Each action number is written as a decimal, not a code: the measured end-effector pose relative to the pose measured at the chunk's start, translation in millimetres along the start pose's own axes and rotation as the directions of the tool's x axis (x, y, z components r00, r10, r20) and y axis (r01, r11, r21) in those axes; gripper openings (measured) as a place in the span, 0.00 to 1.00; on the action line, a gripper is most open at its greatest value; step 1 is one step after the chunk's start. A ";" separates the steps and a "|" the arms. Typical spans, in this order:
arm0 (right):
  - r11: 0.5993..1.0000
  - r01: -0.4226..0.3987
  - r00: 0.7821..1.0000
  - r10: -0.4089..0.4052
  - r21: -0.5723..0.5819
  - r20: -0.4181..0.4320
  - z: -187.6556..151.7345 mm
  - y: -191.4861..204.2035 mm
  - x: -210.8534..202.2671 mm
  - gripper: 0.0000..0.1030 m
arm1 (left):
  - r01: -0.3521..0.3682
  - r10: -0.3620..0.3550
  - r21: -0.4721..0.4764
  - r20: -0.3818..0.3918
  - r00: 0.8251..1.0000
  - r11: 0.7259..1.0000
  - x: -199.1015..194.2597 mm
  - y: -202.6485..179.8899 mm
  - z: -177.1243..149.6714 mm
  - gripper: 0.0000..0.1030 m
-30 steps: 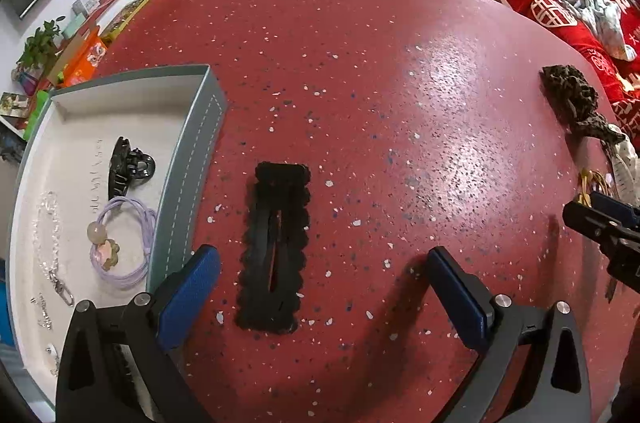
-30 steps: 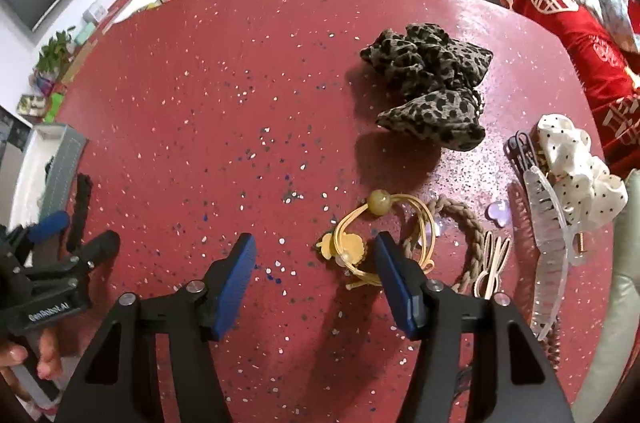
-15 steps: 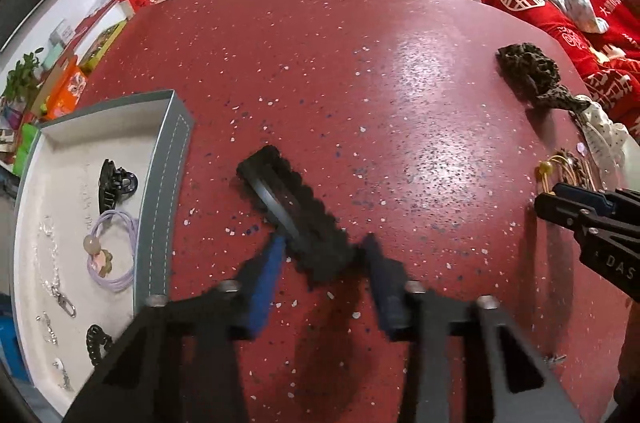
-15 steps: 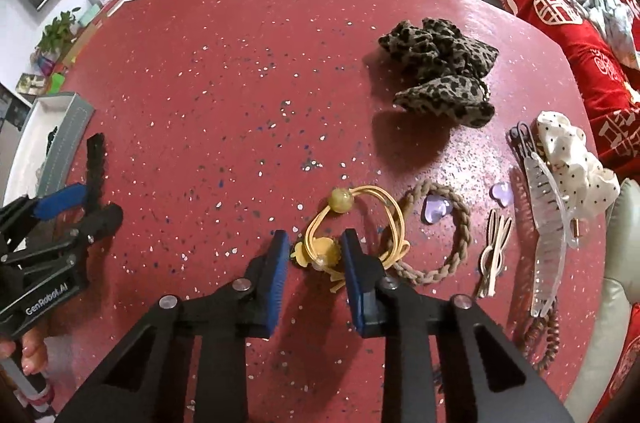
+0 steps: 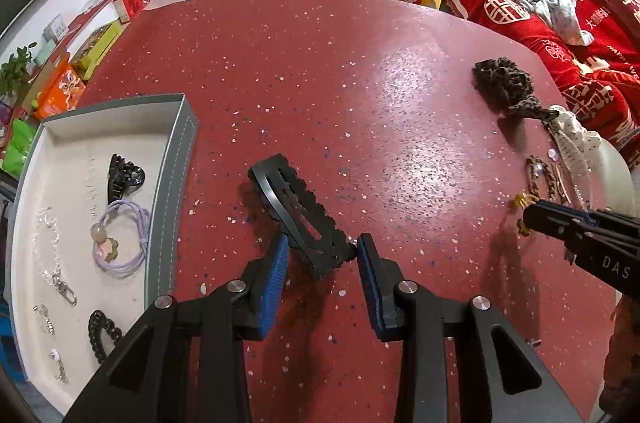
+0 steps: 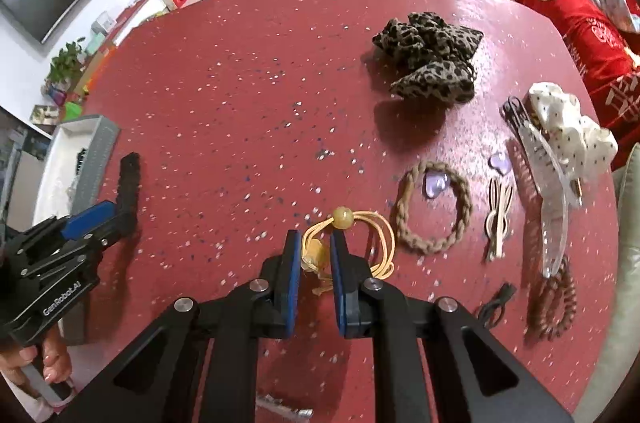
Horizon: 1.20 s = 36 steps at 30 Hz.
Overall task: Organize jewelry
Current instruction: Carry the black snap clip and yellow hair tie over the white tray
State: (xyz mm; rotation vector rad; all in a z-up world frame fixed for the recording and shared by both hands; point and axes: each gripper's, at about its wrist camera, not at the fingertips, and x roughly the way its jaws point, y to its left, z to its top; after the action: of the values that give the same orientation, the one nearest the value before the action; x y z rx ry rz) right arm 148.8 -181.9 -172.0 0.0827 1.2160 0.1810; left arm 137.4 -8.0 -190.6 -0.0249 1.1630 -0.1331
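Observation:
My left gripper is shut on the near end of a black scalloped hair clip, whose far end tilts up off the red table. A grey tray with a white lining lies to its left and holds a purple hair tie, black claw clips and a silver chain. My right gripper is shut on a yellow beaded hair tie on the table. It also shows at the right edge of the left wrist view.
By the right gripper lie a braided tan tie, purple heart pieces, a wooden clip, a clear comb clip, a polka-dot scrunchie, a leopard scrunchie and a brown coil tie. Snack bags and boxes crowd the far edge.
Both grippers have closed: the left on the black clip, lifting and turning it, the right on the yellow hair tie after moving forward to it.

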 end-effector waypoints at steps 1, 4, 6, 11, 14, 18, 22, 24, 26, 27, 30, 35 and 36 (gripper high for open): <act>1.000 -0.009 1.000 0.009 0.007 0.000 -1.9 -0.5 -2.3 0.15 | 0.002 -0.002 0.001 0.001 1.000 1.000 -1.6 0.9 -0.7 0.36; 0.999 -0.027 1.000 0.027 0.030 0.000 -8.8 -2.8 -8.1 0.15 | 0.006 -0.006 0.012 0.001 1.000 1.000 -6.5 -0.9 -4.3 0.36; 0.998 -0.041 0.999 0.041 0.050 -0.005 -14.0 -5.8 -11.2 0.15 | 0.010 -0.010 0.015 0.000 1.000 1.000 -9.1 -2.5 -7.8 0.36; 0.995 -0.057 0.998 0.059 0.085 -0.018 -28.7 -10.4 -17.5 0.15 | 0.024 -0.024 0.022 -0.005 1.000 0.999 -20.3 -3.6 -17.8 0.36; 0.994 -0.061 0.998 0.064 0.093 -0.022 -35.6 -8.6 -21.9 0.15 | 0.027 -0.027 0.028 -0.005 1.000 0.999 -28.1 -3.8 -23.9 0.36; 0.992 -0.070 0.997 0.073 0.108 -0.026 -41.8 -5.3 -28.6 0.15 | 0.032 -0.032 0.035 -0.009 0.999 0.999 -39.1 -5.5 -31.7 0.36; 0.989 -0.076 0.996 0.081 0.127 -0.032 -51.1 -2.0 -37.5 0.15 | 0.039 -0.038 0.047 -0.013 0.999 0.998 -51.2 -9.0 -38.5 0.36; 0.988 -0.078 0.996 0.083 0.135 -0.036 -55.2 -0.5 -42.5 0.15 | 0.046 -0.045 0.054 -0.014 0.999 0.998 -58.2 -11.0 -42.1 0.36; 0.987 -0.077 0.996 0.083 0.140 -0.038 -58.6 0.8 -47.7 0.15 | 0.052 -0.051 0.061 -0.015 0.999 0.997 -65.8 -12.7 -45.9 0.36; 0.987 -0.076 0.996 0.082 0.142 -0.040 -59.9 2.1 -50.3 0.15 | 0.056 -0.055 0.066 -0.015 0.998 0.996 -70.2 -13.8 -48.0 0.36; 0.986 -0.073 0.996 0.081 0.148 -0.046 -62.8 3.6 -58.1 0.15 | 0.060 -0.059 0.079 -0.015 0.998 0.995 -81.3 -16.2 -53.8 0.36; 0.985 -0.069 0.995 0.079 0.160 -0.056 -68.2 10.1 -70.2 0.15 | 0.064 -0.062 0.084 -0.021 0.998 0.994 -98.3 -13.7 -64.6 0.36; 0.984 -0.069 0.995 0.079 0.162 -0.058 -68.8 11.0 -71.7 0.15 | 0.065 -0.063 0.082 -0.024 0.998 0.995 -101.6 -12.2 -67.0 0.36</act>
State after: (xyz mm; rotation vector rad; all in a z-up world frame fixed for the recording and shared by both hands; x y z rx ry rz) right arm 59.2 -186.5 -127.8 0.2637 1.2916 0.1515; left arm 35.3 -4.9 -123.3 0.0124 1.1771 -0.2385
